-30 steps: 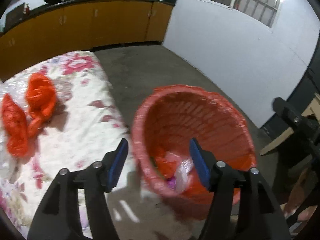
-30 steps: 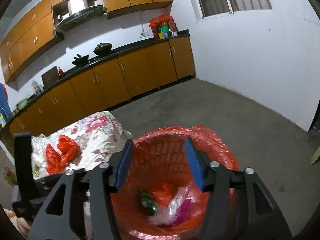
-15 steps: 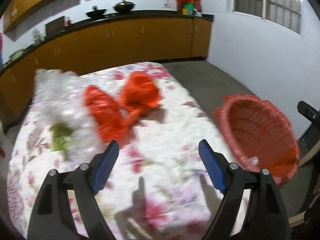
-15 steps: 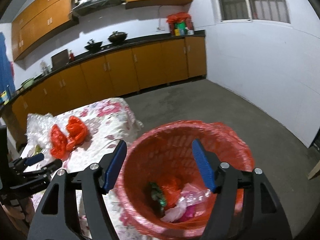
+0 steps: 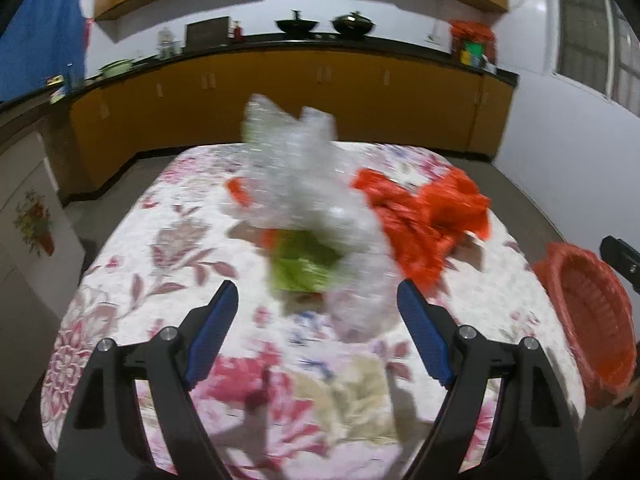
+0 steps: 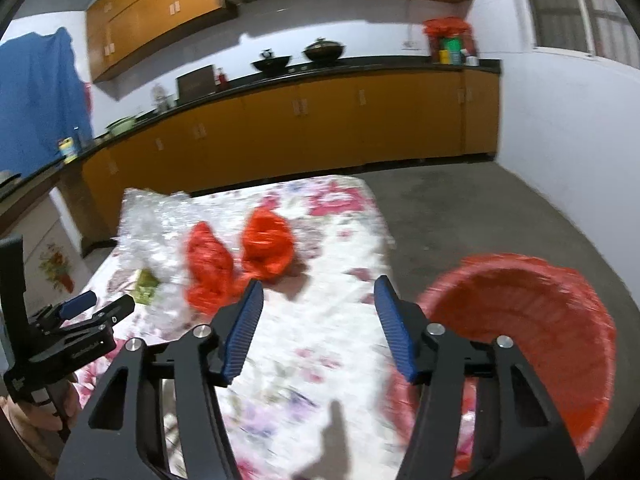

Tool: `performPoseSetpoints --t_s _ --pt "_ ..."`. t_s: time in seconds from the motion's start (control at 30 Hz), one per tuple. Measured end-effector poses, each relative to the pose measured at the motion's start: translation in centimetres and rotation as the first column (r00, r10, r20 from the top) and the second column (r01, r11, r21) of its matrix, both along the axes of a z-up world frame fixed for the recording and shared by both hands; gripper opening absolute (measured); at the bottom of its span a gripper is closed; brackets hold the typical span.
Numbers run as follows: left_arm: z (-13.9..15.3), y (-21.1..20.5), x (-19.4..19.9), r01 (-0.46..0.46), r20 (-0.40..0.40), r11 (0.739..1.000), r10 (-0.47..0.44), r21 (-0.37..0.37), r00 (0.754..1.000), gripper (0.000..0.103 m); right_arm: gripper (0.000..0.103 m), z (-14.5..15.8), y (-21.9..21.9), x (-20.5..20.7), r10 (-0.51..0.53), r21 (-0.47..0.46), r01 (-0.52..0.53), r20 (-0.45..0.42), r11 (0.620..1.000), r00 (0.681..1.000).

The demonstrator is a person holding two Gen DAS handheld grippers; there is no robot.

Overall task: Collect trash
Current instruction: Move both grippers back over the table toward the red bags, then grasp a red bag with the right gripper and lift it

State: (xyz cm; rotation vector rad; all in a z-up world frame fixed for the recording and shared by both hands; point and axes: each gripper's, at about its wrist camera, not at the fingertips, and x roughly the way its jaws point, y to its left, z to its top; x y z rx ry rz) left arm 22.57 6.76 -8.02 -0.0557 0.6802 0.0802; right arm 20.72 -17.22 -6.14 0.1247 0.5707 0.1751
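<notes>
A crumpled clear plastic bag [image 5: 304, 184] lies on the floral tablecloth [image 5: 160, 248], with a green packet [image 5: 300, 264] at its near end. Just short of them my left gripper [image 5: 317, 300] hovers open and holds nothing. Two orange-red plastic bags [image 5: 424, 216] lie to their right. The red trash basket [image 5: 588, 312] stands off the table's right edge. My right gripper [image 6: 319, 284] hangs over the table's near right part, its jaws closing on nothing. From there the orange bags [image 6: 266, 246] are ahead, the basket [image 6: 540, 320] at right and the left gripper [image 6: 106, 303] at left.
Orange kitchen cabinets [image 6: 320, 120] with a dark counter and woks run along the far wall. Grey concrete floor [image 6: 480, 208] lies beyond the table and basket. A white cabinet [image 5: 28, 240] with a flower picture stands left of the table. A hand [image 6: 24, 412] grips the left tool.
Both views have swung left, away from the basket and onto the table. The left jaws have spread wider and now face the clear bag. The right jaws have narrowed a little.
</notes>
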Motion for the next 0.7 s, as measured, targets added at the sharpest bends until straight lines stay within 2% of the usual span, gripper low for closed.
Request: performPoseSetpoints --t_s 0.17,0.33,0.7 --pt "0.0 3.2 -0.5 -0.071 0.024 0.997 0.071 -0.018 0.997 0.080 0.053 -0.6 4.7 3.4 0.106 0.020 -0.106 -0.026 0.994 0.994" --pt "-0.3 5.7 -0.8 -0.112 0.025 0.993 0.114 -0.043 0.993 0.080 0.049 -1.9 9.2 6.5 0.185 -0.013 -0.186 -0.056 0.982 0.981" --pt "-1.5 8.7 -0.8 -0.150 0.008 0.986 0.151 -0.077 0.989 0.080 0.050 -5.1 13.9 11.8 0.231 -0.060 -0.242 -0.144 0.969 0.962"
